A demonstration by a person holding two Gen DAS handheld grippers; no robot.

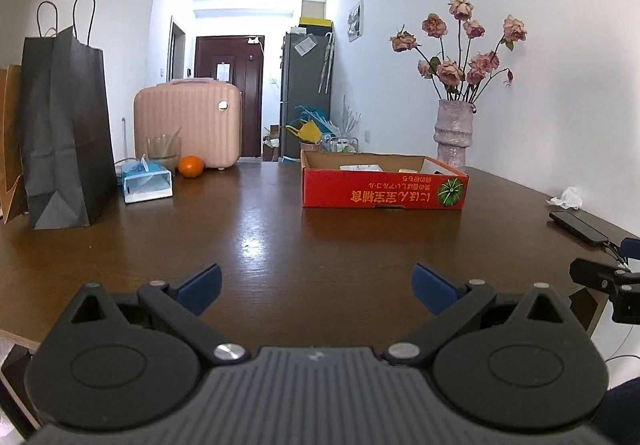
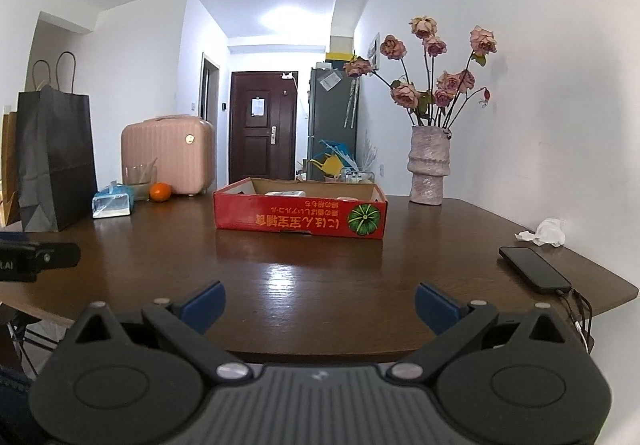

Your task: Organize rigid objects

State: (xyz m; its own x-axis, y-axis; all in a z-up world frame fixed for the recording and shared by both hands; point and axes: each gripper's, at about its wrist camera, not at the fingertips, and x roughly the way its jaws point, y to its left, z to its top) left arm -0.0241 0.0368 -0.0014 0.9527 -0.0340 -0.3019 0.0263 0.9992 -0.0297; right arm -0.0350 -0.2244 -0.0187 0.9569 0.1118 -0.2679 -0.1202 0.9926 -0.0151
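Brown counter (image 2: 304, 285) is seen mostly bare near both grippers. Far left: black paper bag (image 1: 64, 125), pink case (image 1: 188, 123), tissue box (image 1: 147, 181), orange (image 1: 191, 166). Far right: vase (image 2: 428, 169) of dried roses. Red cardboard box (image 2: 300, 215) sits centre-far, open-topped, pale items inside, unclear. Phone (image 2: 534, 275) lies near right edge, crumpled tissue (image 2: 550, 231) beyond it. Left gripper (image 1: 318, 287) and right gripper (image 2: 319, 307): jaws released wide, nothing between.

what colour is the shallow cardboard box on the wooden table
The shallow cardboard box is red outside with yellow lettering and a green pumpkin picture, plain brown inside; clearest in the right wrist view.
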